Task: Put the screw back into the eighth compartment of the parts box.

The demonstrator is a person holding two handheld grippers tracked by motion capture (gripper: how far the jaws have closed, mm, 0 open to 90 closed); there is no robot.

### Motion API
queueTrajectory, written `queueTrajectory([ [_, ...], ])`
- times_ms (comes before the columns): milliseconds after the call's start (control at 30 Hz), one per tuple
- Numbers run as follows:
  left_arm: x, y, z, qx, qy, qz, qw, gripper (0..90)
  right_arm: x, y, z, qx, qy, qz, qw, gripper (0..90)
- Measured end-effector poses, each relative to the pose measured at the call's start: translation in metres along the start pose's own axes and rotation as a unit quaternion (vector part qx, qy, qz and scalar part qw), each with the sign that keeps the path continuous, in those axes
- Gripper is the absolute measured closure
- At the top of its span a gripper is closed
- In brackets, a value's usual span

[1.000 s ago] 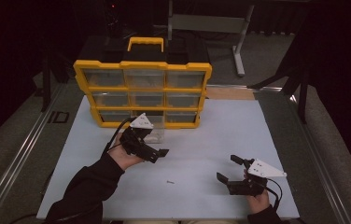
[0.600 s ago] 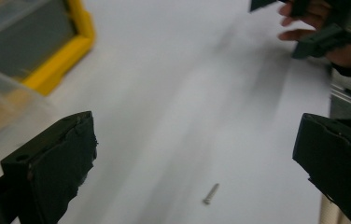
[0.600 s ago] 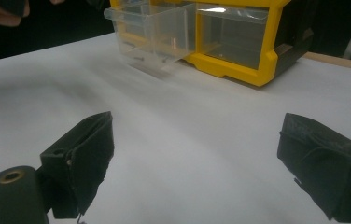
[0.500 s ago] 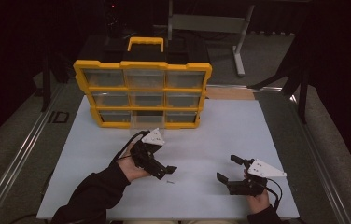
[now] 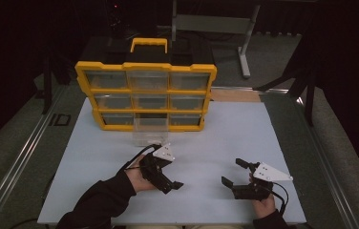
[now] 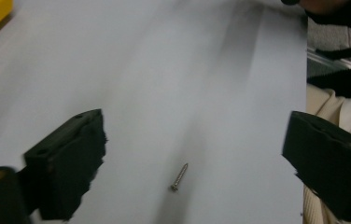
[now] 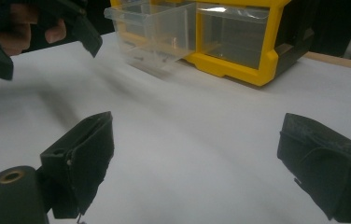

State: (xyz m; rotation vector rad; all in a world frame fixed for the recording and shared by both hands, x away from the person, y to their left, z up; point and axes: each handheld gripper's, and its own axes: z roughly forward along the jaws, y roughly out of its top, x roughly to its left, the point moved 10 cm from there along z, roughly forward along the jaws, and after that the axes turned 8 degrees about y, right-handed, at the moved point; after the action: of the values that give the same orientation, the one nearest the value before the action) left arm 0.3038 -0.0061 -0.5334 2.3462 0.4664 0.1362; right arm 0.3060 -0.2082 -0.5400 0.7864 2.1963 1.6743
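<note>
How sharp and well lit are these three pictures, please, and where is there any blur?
High view: bright white table, dark surroundings, sharp. Left gripper view: streaky blur over the table, yet the screw reads clearly between the open left tongs. Right gripper view: near pads soft, glare on the clear drawer.

The room is dim, and only the pale worktop (image 5: 216,143) catches soft light from above. Ahead of the left claw (image 6: 197,158) the surface smears with motion blur. Beyond the right claw (image 7: 197,158), the clear drawer (image 7: 152,32) shows faint glare.
</note>
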Motion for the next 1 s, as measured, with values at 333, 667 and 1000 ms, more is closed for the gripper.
queueTrajectory([
  [333, -0.003, -0.016, 0.012, 0.026, -0.005, 0.036, 0.999, 44.0, 0.0, 0.0, 0.0, 0.0, 0.0, 0.001, 1.0, 10.8],
  [667, -0.001, -0.031, 0.029, 0.063, -0.006, 0.046, 0.9969, 58.3, 0.0, 0.0, 0.0, 0.0, 0.0, 0.001, 1.0, 10.8],
  [1000, 0.001, -0.04, 0.041, 0.08, -0.004, 0.048, 0.9957, 68.7, 0.0, 0.0, -0.001, 0.0, 0.0, 0.001, 1.0, 10.9],
])
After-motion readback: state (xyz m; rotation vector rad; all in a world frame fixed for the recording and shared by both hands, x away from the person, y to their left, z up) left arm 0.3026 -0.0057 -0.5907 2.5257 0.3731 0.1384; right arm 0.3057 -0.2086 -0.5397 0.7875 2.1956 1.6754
